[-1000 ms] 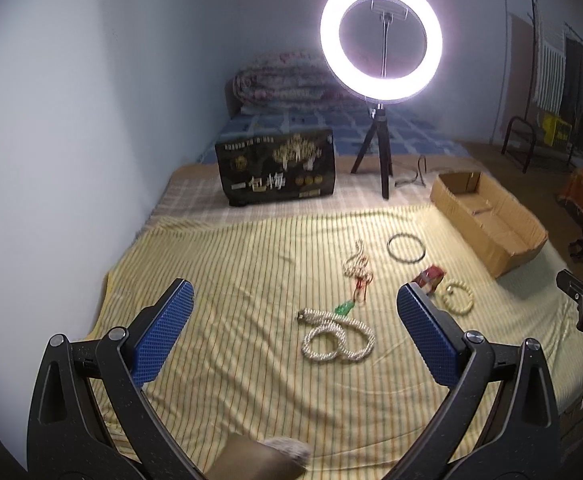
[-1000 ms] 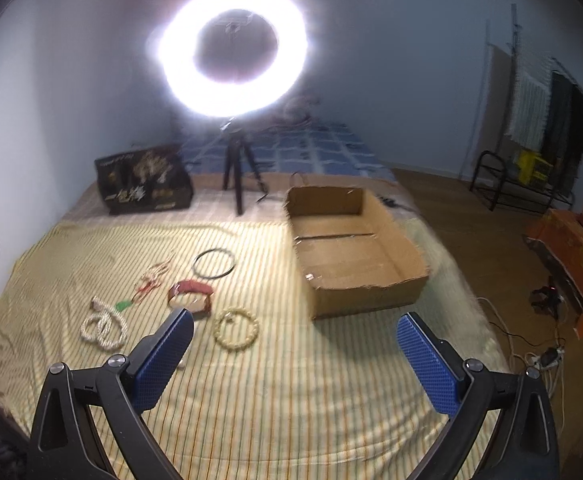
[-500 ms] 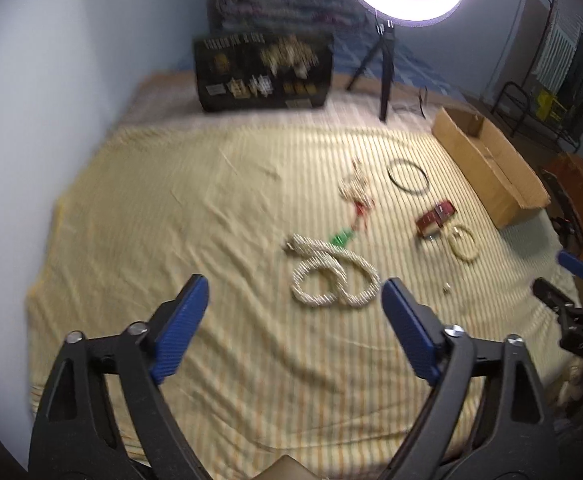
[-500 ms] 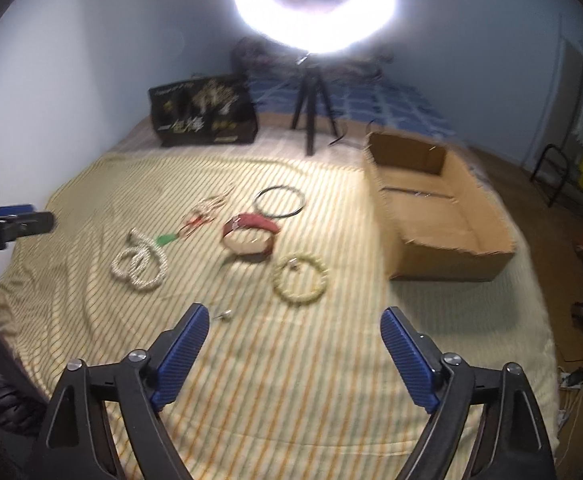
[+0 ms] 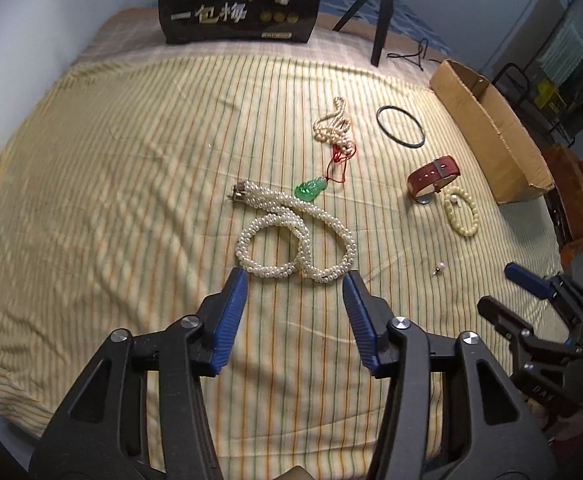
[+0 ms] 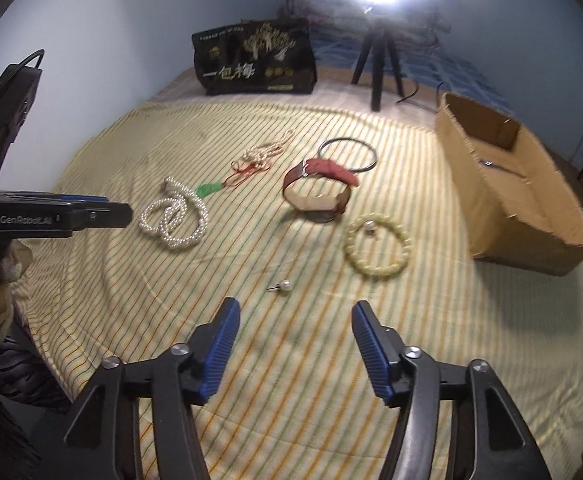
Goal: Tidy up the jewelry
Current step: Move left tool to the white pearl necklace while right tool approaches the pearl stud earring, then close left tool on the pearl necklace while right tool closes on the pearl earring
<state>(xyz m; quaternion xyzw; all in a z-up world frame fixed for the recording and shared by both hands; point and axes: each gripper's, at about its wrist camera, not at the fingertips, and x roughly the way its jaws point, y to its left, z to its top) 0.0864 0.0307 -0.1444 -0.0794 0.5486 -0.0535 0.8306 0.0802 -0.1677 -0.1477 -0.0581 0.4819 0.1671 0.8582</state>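
Observation:
Jewelry lies on a yellow striped bedsheet (image 5: 111, 160). My left gripper (image 5: 295, 280) hovers just short of a thick looped pearl necklace (image 5: 291, 236); its jaws are closing with nothing between them. Beyond lie a green pendant on red cord (image 5: 310, 189), a small pearl strand (image 5: 333, 126), a black bangle (image 5: 400, 125), a red-strap watch (image 5: 431, 178) and a pale bead bracelet (image 5: 461, 216). My right gripper (image 6: 295, 308), jaws also closing on nothing, hangs just before a loose pearl earring (image 6: 283, 287), with the bead bracelet (image 6: 377, 252) and watch (image 6: 317, 192) farther on.
An open cardboard box (image 6: 511, 184) sits at the sheet's right edge. A black printed bag (image 5: 239, 4) and a ring light on a tripod (image 6: 377, 68) stand at the back. The wall runs along the left. The left gripper's body (image 6: 51, 216) shows at the right wrist view's left edge.
Both grippers have dropped toward the sheet and tilted down, so the jewelry looks nearer and larger. Both pairs of jaws have narrowed from wide open.

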